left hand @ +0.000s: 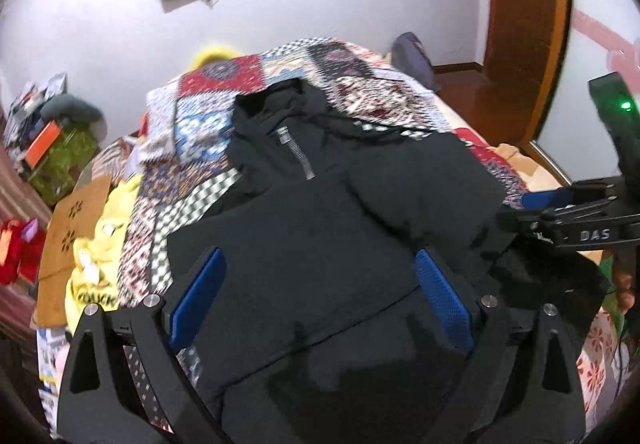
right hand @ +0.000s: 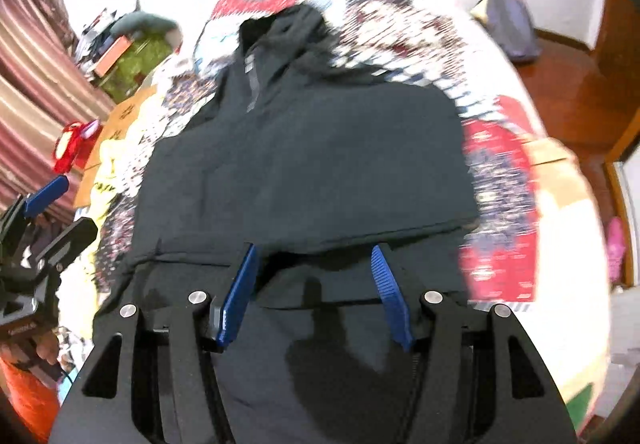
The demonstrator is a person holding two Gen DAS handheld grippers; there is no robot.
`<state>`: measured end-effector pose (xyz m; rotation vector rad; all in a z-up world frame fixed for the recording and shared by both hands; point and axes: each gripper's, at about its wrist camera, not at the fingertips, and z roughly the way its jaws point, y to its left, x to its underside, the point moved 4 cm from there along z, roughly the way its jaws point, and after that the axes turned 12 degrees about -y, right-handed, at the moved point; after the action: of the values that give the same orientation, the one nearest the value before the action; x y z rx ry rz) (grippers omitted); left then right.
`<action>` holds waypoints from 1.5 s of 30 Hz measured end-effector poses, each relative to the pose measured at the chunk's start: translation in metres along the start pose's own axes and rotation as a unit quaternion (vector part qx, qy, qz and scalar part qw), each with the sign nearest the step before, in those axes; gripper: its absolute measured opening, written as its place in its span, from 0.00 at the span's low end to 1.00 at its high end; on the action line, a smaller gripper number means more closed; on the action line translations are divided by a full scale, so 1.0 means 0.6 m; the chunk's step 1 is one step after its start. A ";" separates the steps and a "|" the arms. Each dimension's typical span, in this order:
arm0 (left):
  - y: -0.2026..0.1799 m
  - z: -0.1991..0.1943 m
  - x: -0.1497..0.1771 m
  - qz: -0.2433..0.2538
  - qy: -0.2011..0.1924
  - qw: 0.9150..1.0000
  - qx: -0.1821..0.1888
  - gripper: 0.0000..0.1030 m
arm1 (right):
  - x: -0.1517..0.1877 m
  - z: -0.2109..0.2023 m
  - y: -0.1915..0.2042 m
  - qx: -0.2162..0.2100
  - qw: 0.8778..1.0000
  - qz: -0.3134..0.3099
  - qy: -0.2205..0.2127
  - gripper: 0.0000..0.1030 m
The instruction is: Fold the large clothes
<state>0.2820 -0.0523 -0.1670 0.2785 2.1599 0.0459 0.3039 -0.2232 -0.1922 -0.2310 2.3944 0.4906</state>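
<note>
No real containers here, only a flat brown cardboard sheet [left hand: 76, 219] at the bed's left edge with nothing on it. The black hooded jacket [left hand: 320, 211] lies spread on the patchwork bedspread [left hand: 224, 111], hood toward the wall, short silver zipper [left hand: 296, 153] at the neck, one side folded over the middle so the hem shows a layered edge. Left claw [left hand: 320, 284] hangs wide open over the lower part, gripping nothing. Right claw [right hand: 316, 284] is about half open above the hem, blue pads clear of the cloth. The right wrist view is badly smeared, and the jacket's near end is cut off behind the claw bodies.
</note>
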 end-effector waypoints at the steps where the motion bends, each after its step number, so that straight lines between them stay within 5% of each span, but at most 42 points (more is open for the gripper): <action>1: -0.014 0.006 -0.008 0.008 -0.001 1.000 0.004 0.93 | -0.001 -0.010 -0.014 0.009 1.000 -0.002 -0.007 0.53; 8: -0.139 0.073 -0.051 0.091 -0.007 0.995 0.030 0.98 | 0.012 -0.039 -0.120 0.076 0.996 0.034 -0.030 0.54; 14: -0.252 0.169 -0.013 0.216 0.029 0.975 0.047 0.98 | 0.032 -0.015 -0.183 0.088 0.992 0.088 -0.014 0.54; 19: -0.276 0.240 0.022 0.249 0.069 0.966 0.032 0.98 | 0.051 0.010 -0.193 0.084 0.992 0.094 -0.003 0.54; 23: -0.260 0.260 0.009 0.216 0.070 0.973 0.041 0.98 | 0.073 0.039 -0.188 0.079 0.993 0.082 0.020 0.56; 25: -0.246 0.259 -0.003 0.197 0.069 0.977 0.039 0.98 | 0.077 0.048 -0.183 0.088 0.994 0.065 0.021 0.66; 29: -0.203 0.247 -0.032 0.170 0.040 0.985 0.004 0.92 | 0.079 0.052 -0.190 0.089 0.994 0.062 0.016 0.69; 35: -0.046 0.201 -0.051 0.043 0.038 0.998 -0.041 0.90 | 0.094 0.051 -0.202 0.082 0.993 0.081 0.017 0.69; 45: 0.099 0.145 0.112 -0.102 0.120 0.987 -0.031 0.90 | 0.092 0.051 -0.161 0.089 0.996 0.027 0.014 0.73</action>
<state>0.3271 0.0136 -0.2631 0.0139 2.4110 0.0300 0.3079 -0.3008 -0.2774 -0.0939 2.4603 0.2974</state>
